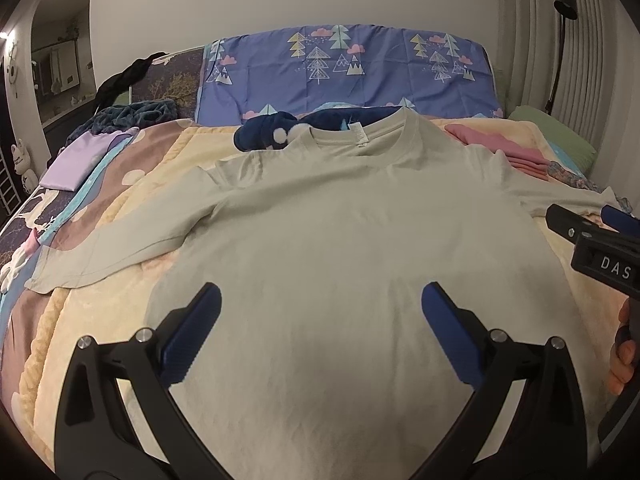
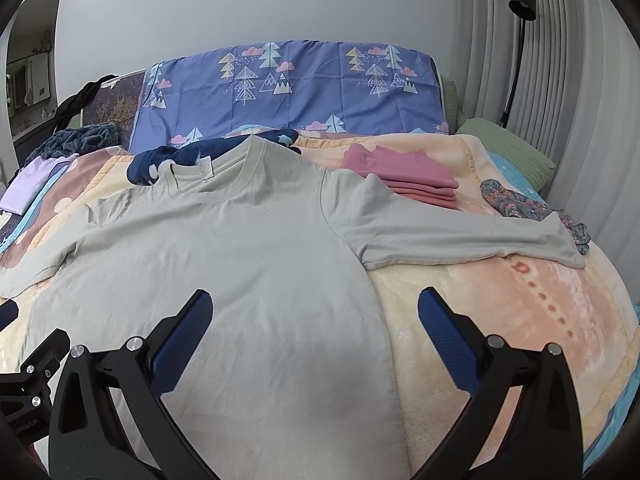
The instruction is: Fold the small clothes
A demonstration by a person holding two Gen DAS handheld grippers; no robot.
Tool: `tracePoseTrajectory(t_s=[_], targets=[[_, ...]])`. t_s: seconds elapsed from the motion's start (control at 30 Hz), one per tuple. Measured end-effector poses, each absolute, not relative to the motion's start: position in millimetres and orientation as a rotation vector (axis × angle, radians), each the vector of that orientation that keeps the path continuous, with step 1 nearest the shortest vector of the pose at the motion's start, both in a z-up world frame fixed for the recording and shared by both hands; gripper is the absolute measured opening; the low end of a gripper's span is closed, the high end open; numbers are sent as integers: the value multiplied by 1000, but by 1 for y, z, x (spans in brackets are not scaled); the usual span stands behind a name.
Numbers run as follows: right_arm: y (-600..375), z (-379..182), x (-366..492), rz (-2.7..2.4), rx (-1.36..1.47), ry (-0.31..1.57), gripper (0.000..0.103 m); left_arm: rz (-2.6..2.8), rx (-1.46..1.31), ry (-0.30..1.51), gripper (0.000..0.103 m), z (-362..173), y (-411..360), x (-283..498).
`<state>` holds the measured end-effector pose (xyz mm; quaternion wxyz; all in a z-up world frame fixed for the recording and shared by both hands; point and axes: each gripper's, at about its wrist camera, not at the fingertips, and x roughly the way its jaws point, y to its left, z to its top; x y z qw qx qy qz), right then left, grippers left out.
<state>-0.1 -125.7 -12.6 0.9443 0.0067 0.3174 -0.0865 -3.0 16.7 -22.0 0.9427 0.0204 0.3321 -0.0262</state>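
Note:
A pale grey-green long-sleeved shirt lies flat on the bed, neck away from me, both sleeves spread sideways; it also shows in the right wrist view. My left gripper is open and empty, hovering over the shirt's lower body. My right gripper is open and empty, above the shirt's right side edge, below the right sleeve. The right gripper also shows at the right edge of the left wrist view.
A folded pink stack lies behind the right sleeve, a patterned cloth at the sleeve's cuff. A navy garment sits behind the collar, a lilac folded piece far left. A blue tree-print pillow stands at the back.

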Motion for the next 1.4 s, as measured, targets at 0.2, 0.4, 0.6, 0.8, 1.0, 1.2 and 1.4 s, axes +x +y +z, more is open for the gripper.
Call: tracePoseTrajectory(t_s=[0.2,0.4,0.6,0.8,1.0,1.2,1.4], targets=[[-125,-15,0,-172,18,655,102,-54,41,678,101,-22,16,-3],[-125,-18,1,-168,21,667,102,-58,46,681,101,-23,15,-3],[-125,-18,1,-167,20,667,102,-59,54,681,101,-23,14,-3],[-124,-19,1,-167,18,667,102,-62,57,683,101,-24,13,-3],[-123,-19,1,-166,17,668,102,-66,60,684,101,-24,11,-2],[-119,-23,1,-154,6,678,102,-76,60,689,101,-26,9,-2],[-119,-22,2,-150,2,682,102,-88,63,693,101,-27,9,-2]])
